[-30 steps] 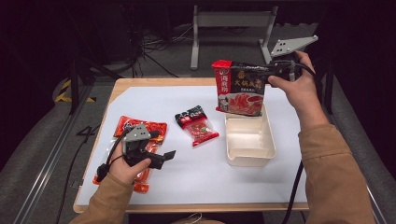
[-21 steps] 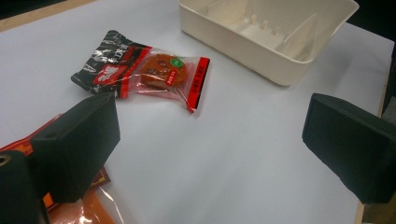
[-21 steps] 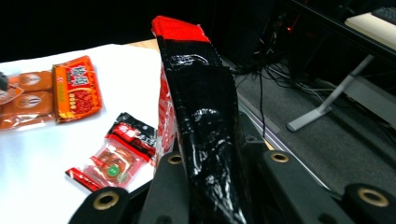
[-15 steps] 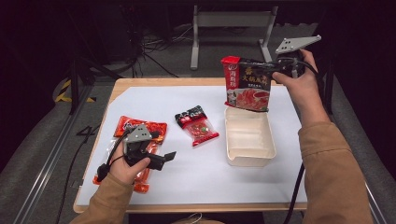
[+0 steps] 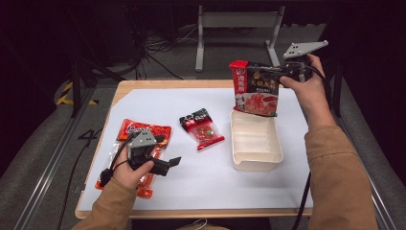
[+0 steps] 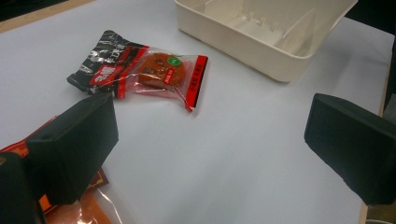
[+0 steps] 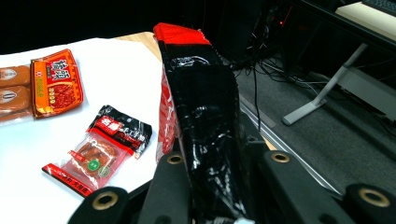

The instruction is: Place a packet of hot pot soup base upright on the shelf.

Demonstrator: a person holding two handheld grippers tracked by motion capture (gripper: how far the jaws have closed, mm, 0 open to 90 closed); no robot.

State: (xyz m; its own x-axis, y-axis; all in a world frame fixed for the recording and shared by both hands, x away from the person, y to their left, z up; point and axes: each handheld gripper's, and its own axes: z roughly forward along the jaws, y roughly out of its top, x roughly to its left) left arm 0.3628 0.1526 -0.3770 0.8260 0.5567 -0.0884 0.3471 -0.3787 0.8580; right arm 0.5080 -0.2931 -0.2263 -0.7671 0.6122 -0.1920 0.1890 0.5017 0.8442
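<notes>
The right gripper (image 5: 286, 75) was clamped on the top edge of a red-and-black sauce packet (image 5: 255, 89), which hung upright in the air over the far end of the cream divided tray (image 5: 255, 158), its bottom edge just above the tray's far rim. In the right gripper view the black jaws pinched the glossy packet (image 7: 205, 116) from both sides. The step in hand looked like placing — lowering the packet into the tray near the table's (image 5: 158, 86) right edge.

The left gripper (image 5: 165, 165) rested near the table's front left corner with its jaws standing apart and nothing between them, just above an orange-red snack pack (image 5: 143, 130). A small clear-and-black sachet (image 5: 202, 128) lay at the table's middle, just left of the tray.

The next move probably called for tipping the packet flatter so it would fit a compartment — then loosening the jaws only once it sat inside the walls.
</notes>
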